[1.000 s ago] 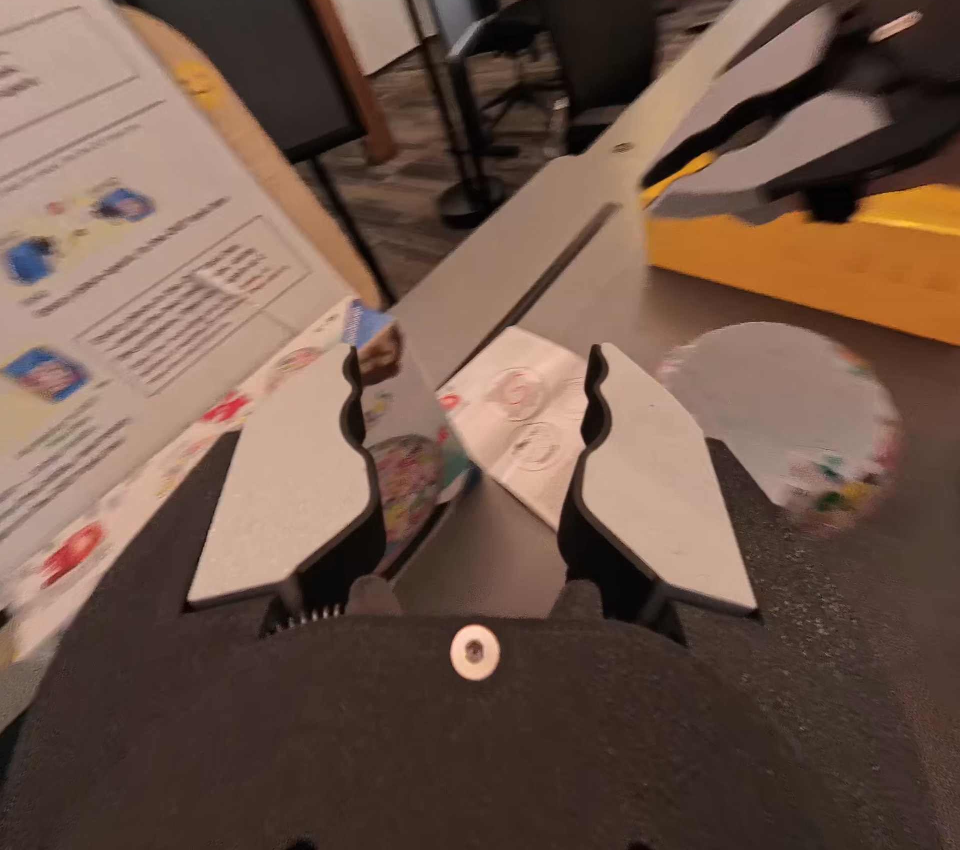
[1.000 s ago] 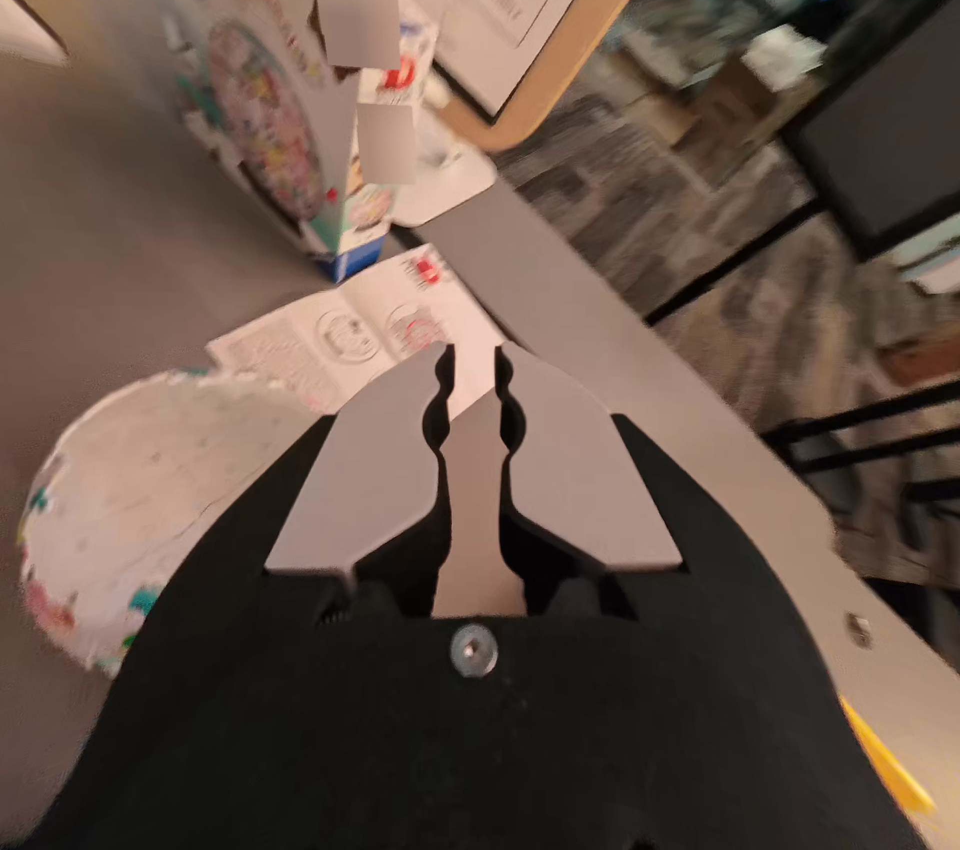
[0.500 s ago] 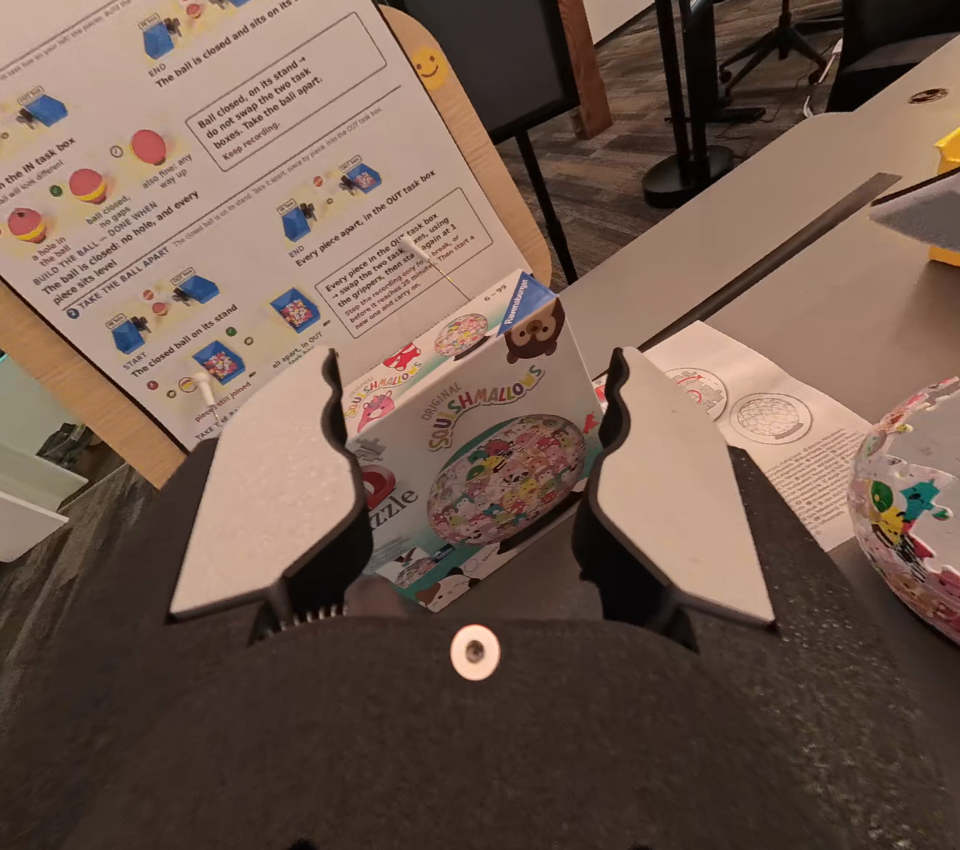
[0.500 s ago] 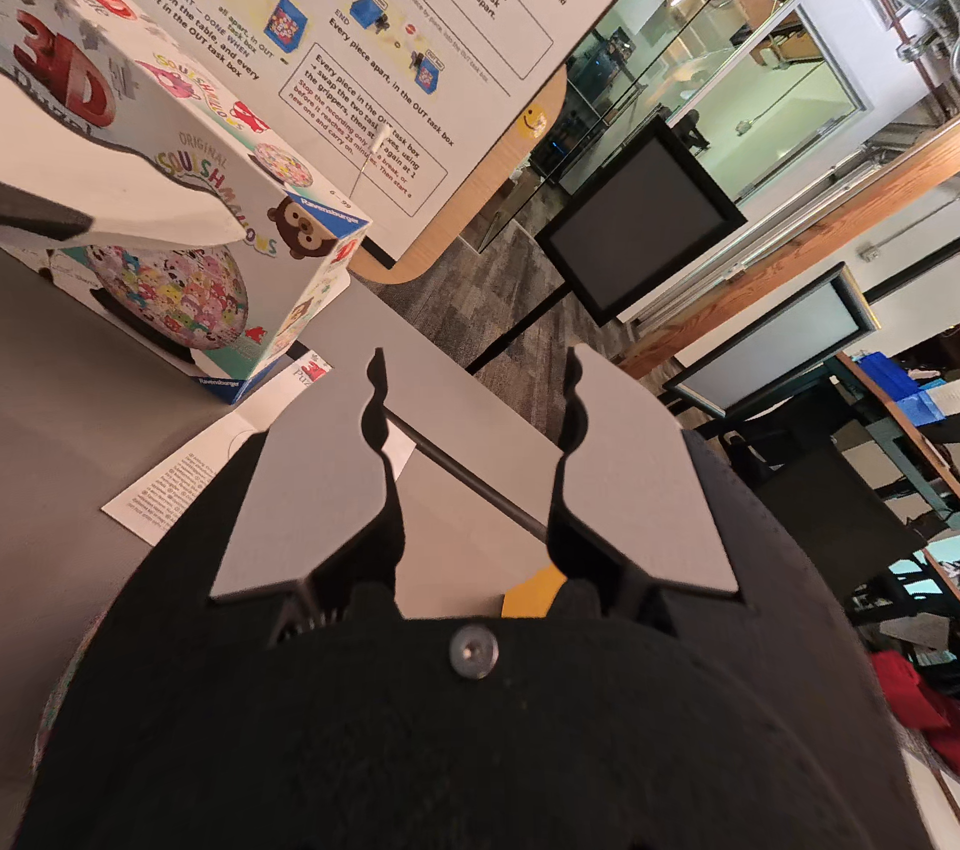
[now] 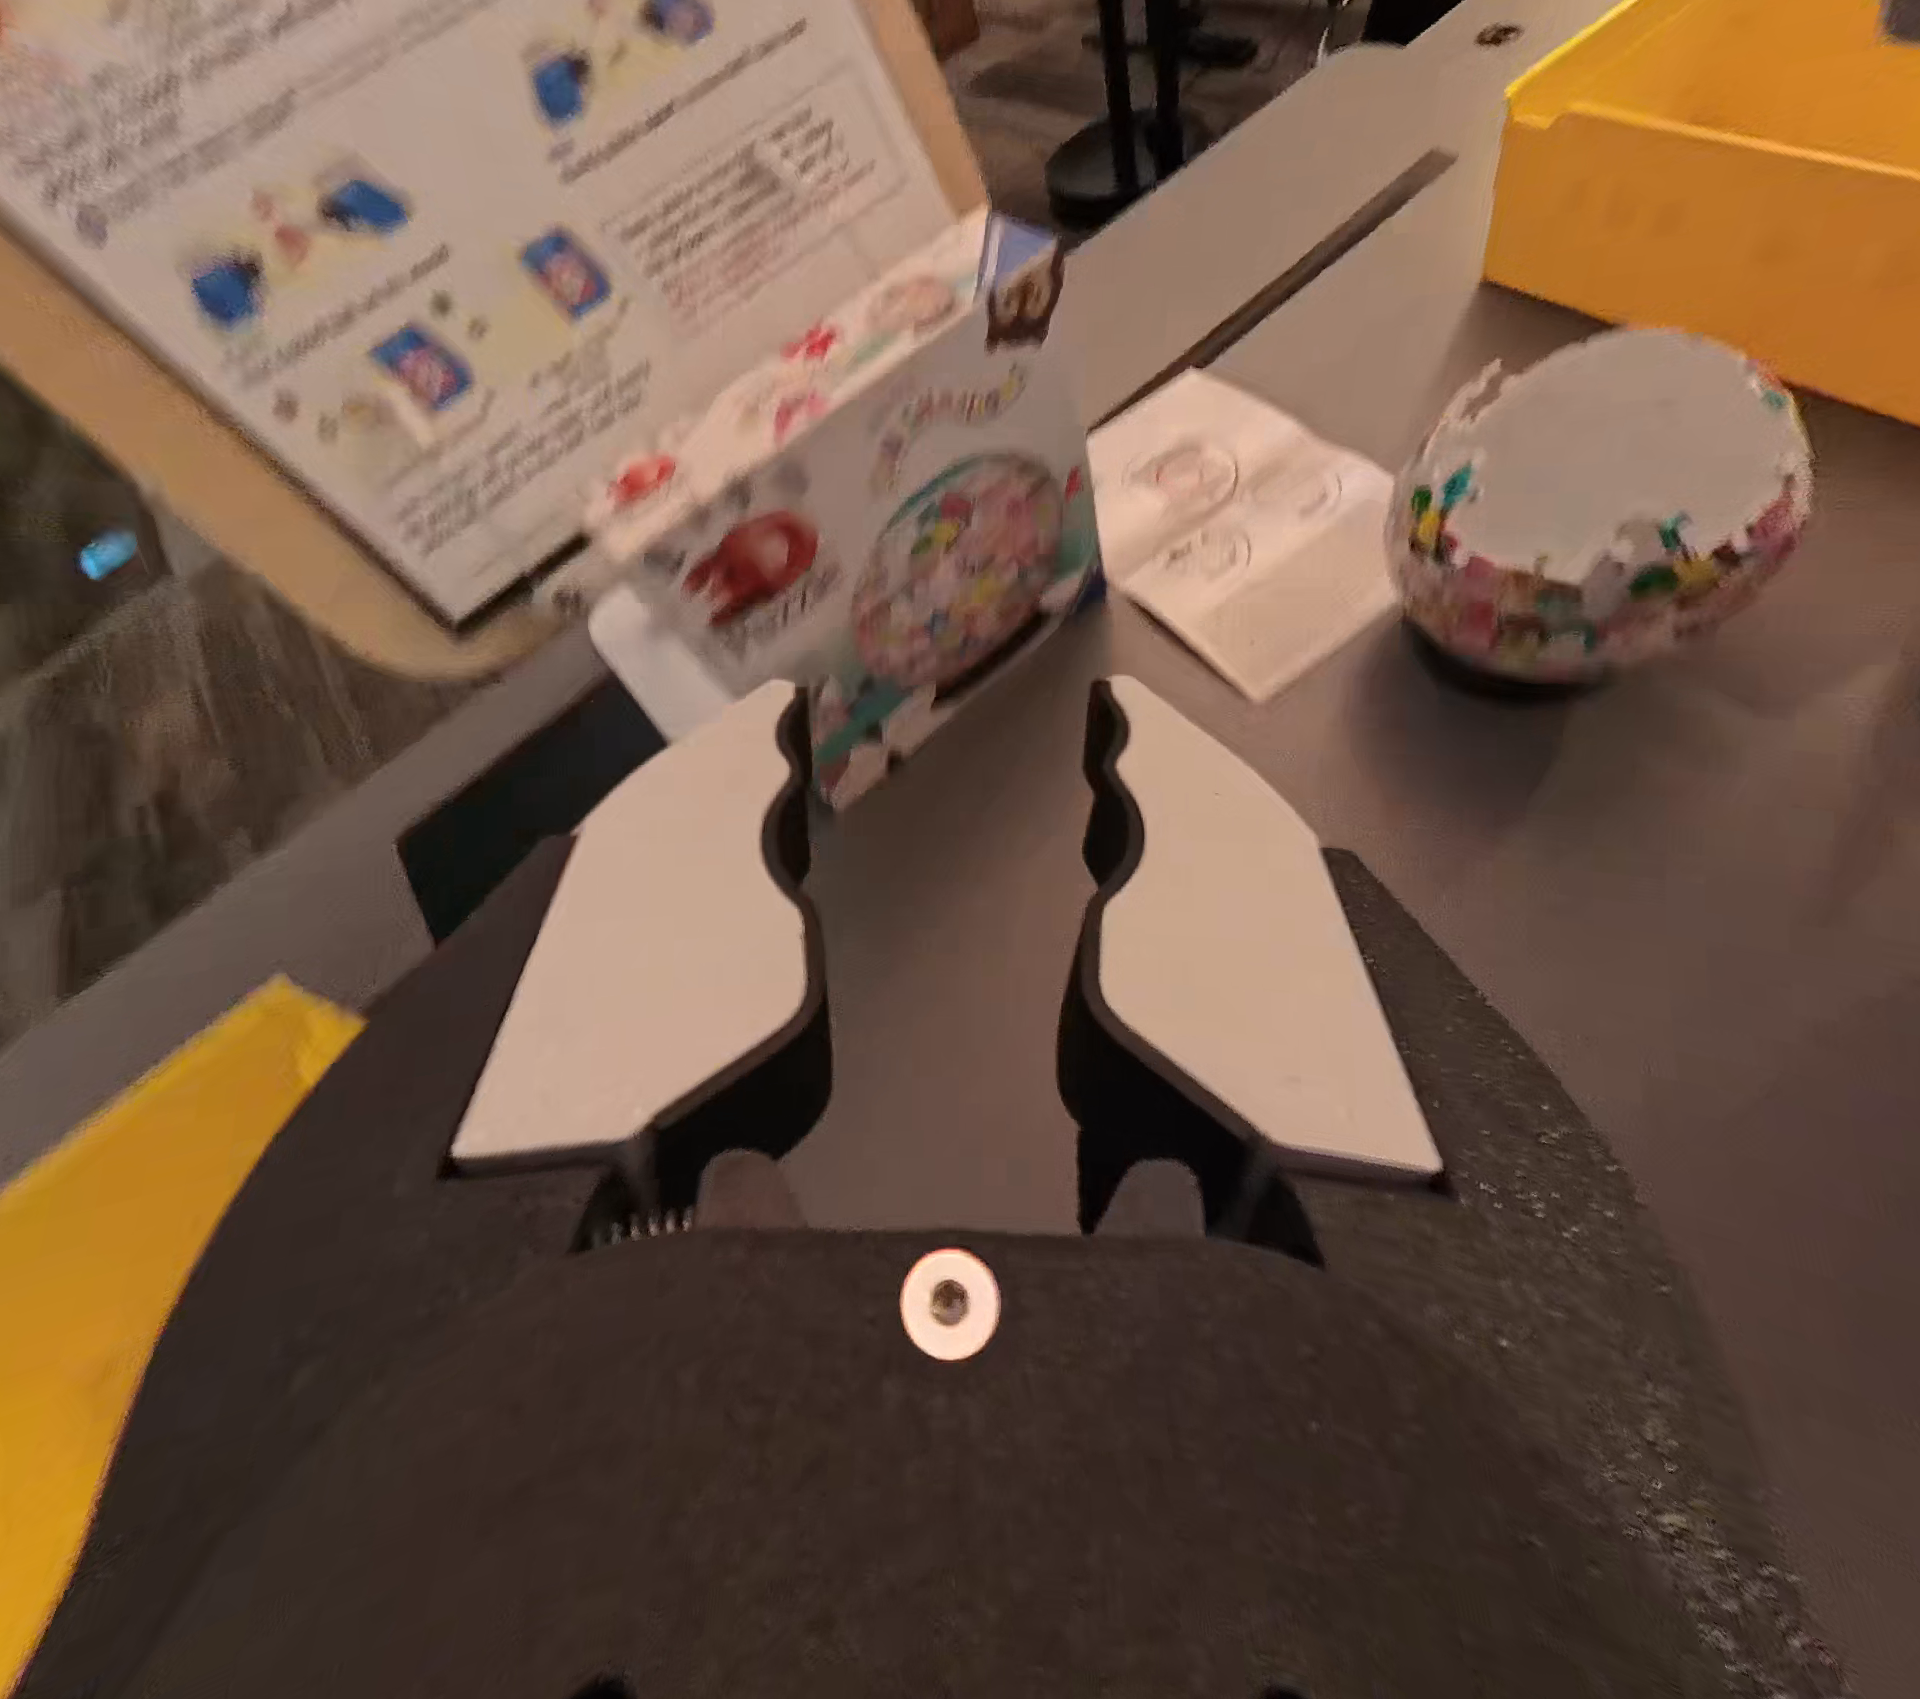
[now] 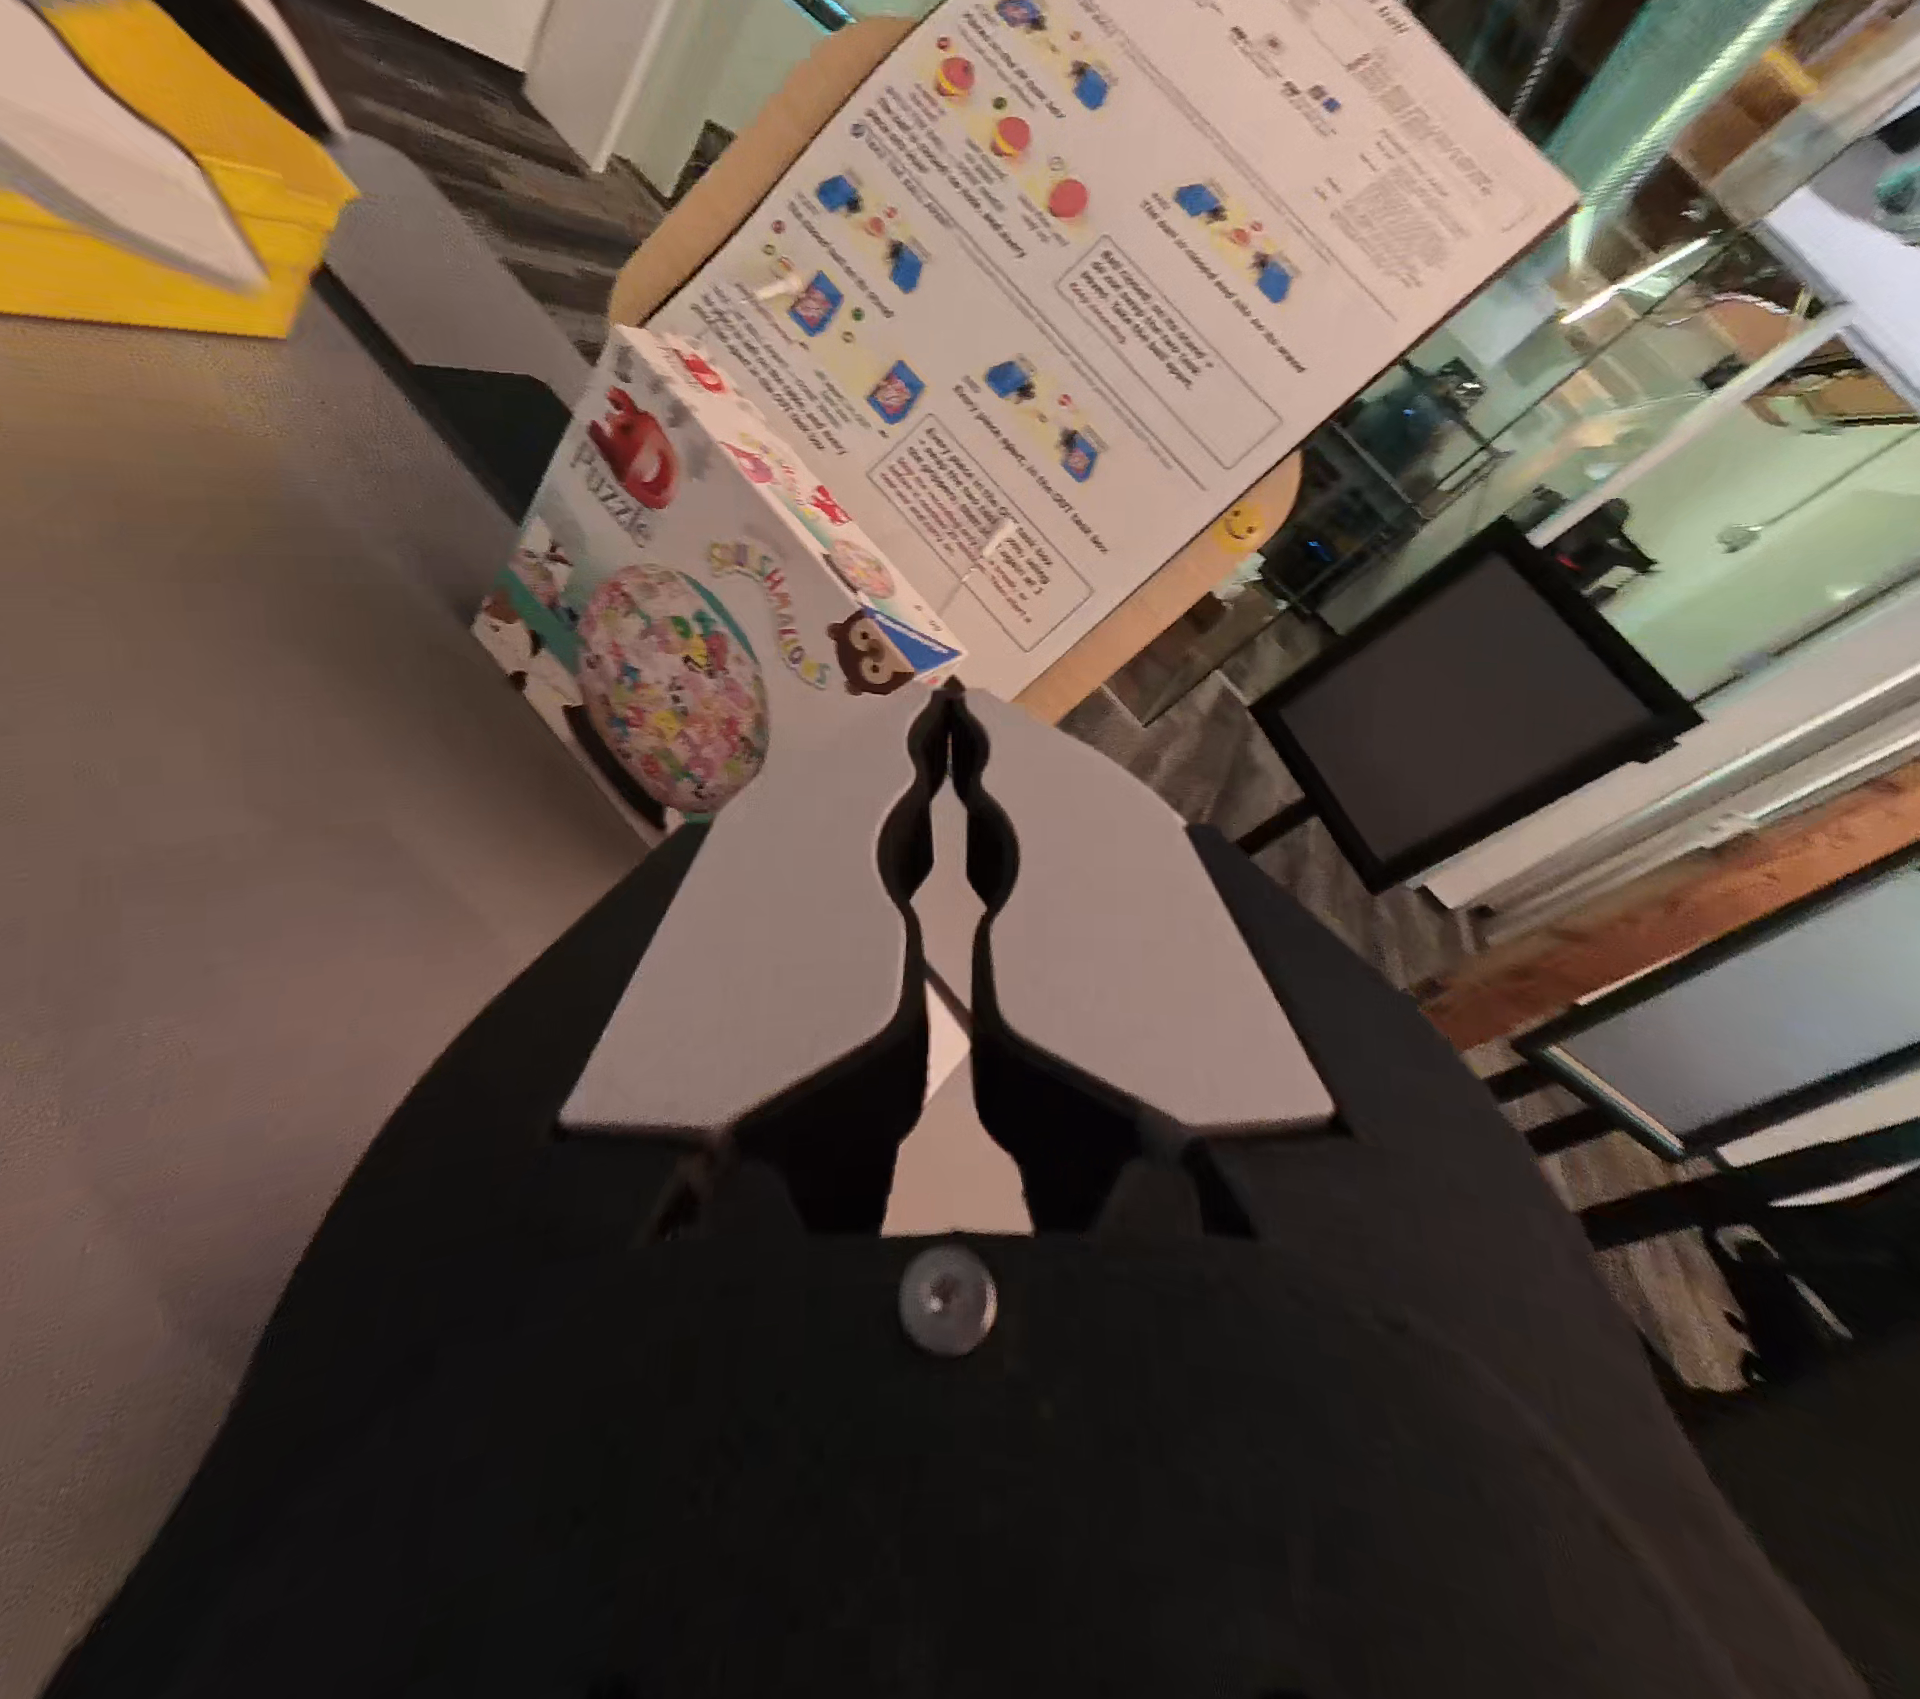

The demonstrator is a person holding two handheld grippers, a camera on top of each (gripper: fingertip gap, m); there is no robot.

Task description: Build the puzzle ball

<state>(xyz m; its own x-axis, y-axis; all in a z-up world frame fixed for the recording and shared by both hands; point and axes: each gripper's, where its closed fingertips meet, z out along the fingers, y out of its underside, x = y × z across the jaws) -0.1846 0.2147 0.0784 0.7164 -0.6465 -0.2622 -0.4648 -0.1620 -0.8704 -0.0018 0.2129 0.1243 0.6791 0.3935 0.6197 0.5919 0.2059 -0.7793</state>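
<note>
The half-built puzzle ball (image 5: 1600, 537), an open shell with a colourful outside and white inside, sits on a dark stand on the grey table (image 5: 1558, 922), to the right of and beyond my left gripper (image 5: 945, 709). The left gripper is open and empty, low over the table, and points at the puzzle box (image 5: 935, 527). My right gripper (image 6: 948, 704) is shut, with its tips touching and nothing visible between them. It points toward the puzzle box (image 6: 707, 610), and the ball is out of its view. No loose pieces are visible.
A paper leaflet (image 5: 1247, 527) lies between box and ball. One yellow bin (image 5: 1714, 195) stands at the far right, another (image 5: 125, 1234) at the near left edge. An instruction poster board (image 6: 1091, 278) stands behind the box. A dark screen (image 6: 1475, 714) stands beyond the table. Left tips to right tips: about 20 centimeters. The half-built puzzle ball (image 5: 1600, 537) lies some 15 centimeters from my right tips, 25 centimeters from my left tips.
The right gripper has closed; half a second ago it was open. The left gripper has pulled back from the puzzle box, so the ball and the far yellow bin show more fully.
</note>
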